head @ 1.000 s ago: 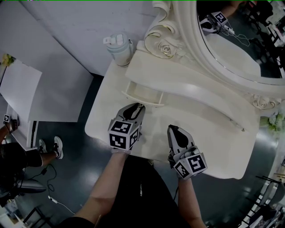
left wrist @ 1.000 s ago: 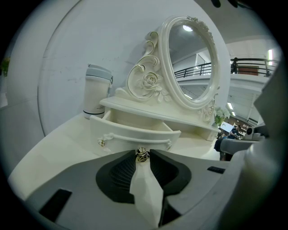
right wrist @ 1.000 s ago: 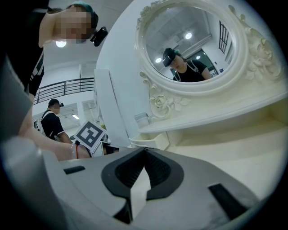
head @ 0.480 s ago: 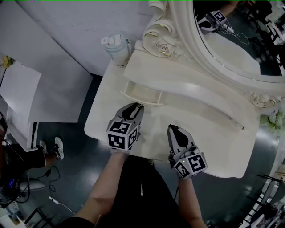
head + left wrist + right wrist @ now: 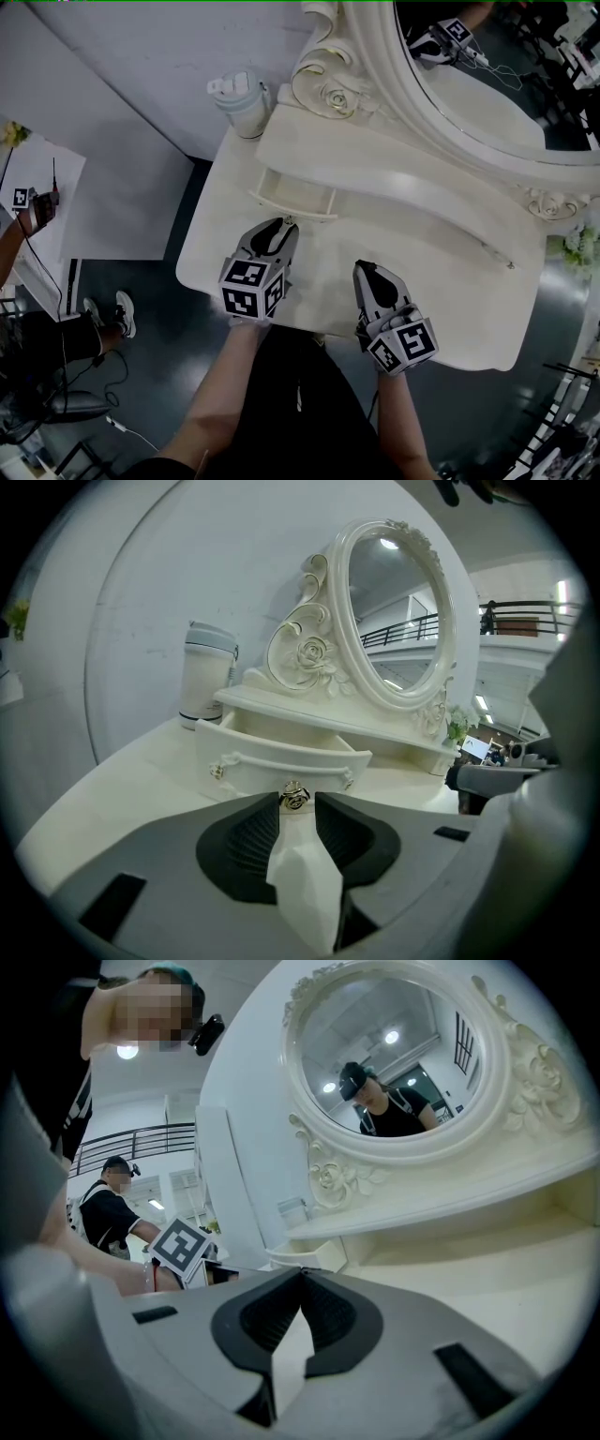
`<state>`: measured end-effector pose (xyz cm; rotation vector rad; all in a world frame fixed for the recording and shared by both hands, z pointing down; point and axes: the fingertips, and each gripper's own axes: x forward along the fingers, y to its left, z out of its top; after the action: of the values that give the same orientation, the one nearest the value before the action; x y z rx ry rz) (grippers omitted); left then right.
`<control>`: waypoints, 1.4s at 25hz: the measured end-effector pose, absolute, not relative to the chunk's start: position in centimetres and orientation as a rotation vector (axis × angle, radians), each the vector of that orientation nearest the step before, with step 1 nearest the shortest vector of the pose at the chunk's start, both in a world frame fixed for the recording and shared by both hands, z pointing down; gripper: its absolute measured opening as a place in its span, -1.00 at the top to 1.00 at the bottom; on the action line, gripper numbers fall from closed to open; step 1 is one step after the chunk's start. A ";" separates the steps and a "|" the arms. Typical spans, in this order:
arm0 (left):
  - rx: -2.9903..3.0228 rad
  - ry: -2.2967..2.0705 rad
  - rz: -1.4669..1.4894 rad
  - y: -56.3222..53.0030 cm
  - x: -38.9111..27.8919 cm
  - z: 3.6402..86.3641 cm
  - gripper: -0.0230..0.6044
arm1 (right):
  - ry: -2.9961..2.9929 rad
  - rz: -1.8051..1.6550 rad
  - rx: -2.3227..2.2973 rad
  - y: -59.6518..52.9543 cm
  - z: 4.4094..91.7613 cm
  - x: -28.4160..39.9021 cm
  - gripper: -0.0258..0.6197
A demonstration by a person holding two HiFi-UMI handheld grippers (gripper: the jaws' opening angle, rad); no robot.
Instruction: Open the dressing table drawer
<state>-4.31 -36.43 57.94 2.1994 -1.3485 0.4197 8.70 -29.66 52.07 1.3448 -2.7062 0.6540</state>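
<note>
Already the drawer (image 5: 292, 194) stands partly out of the dressing table (image 5: 394, 173), dead ahead of the left tool (image 5: 284, 227), whose jaws have just been opening, the gold knob (image 5: 294, 797) loose between their tips. The right tool (image 5: 367, 272), closed and empty, hovers farther off over the tabletop (image 5: 450, 281).

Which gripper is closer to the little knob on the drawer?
Left. The left gripper has the knob between its jaws, which have just been opening. The right gripper, shut, sits farther right over the tabletop, away from the drawer.
</note>
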 end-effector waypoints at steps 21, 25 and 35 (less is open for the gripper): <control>2.380 -1.282 0.209 -34.4 -0.9 50.0 0.93 | -2.734 0.467 1.431 -29.9 46.8 12.2 0.91; 2.425 -1.261 0.163 -33.9 0.1 47.6 0.93 | -2.741 0.410 1.451 -29.8 44.8 12.8 0.91; 2.515 -1.225 0.064 -33.6 1.9 42.3 0.93 | -2.786 0.285 1.493 -29.8 39.9 13.5 0.91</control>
<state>1.91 -33.56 42.26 2.5151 -1.2248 0.0638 13.48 -29.80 39.86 1.4929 -2.7859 0.2854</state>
